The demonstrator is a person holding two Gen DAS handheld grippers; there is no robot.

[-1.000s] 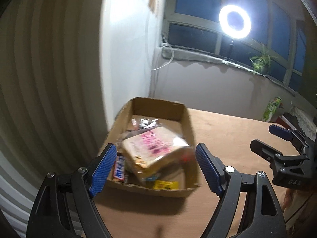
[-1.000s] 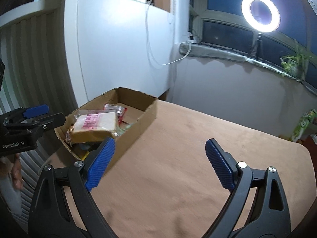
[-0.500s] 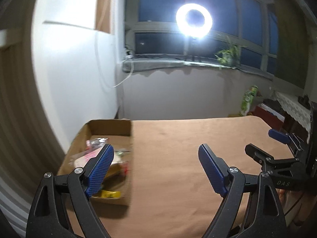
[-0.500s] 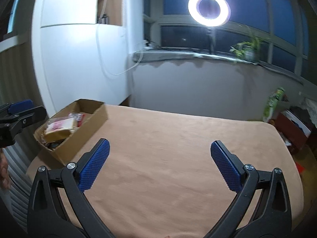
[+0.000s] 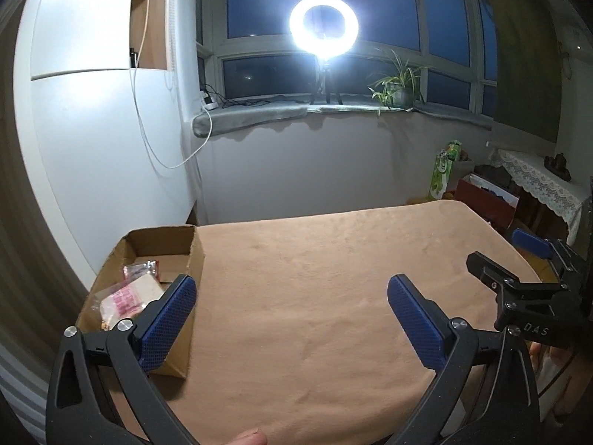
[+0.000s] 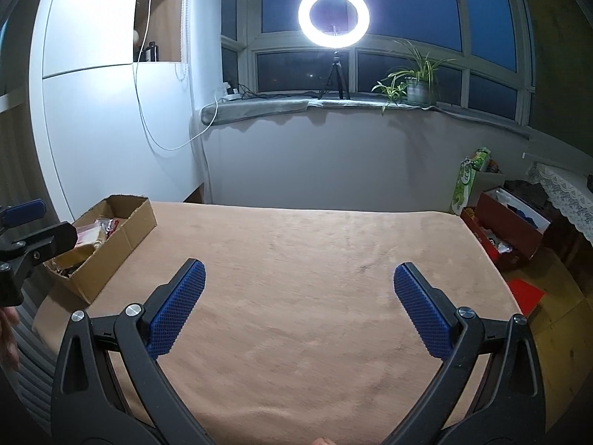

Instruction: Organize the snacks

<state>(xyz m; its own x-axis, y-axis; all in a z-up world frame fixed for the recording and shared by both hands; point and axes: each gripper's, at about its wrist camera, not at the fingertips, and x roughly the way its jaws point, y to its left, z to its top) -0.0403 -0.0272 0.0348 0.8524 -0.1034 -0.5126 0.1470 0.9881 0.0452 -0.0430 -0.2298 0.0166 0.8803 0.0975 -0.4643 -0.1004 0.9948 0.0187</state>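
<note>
Cardboard box (image 5: 159, 244) of snacks at table's (image 5: 315, 278) left edge, long axis running toward the window wall; wrapped sandwich (image 5: 129, 296) lying lengthwise inside. Left gripper (image 5: 292, 319) and right gripper (image 6: 296, 307) spread wide, holding nothing, above table.

Snack-filled cardboard box (image 5: 196, 256) beside gaping left hand-held gripper (image 5: 291, 319)
</note>
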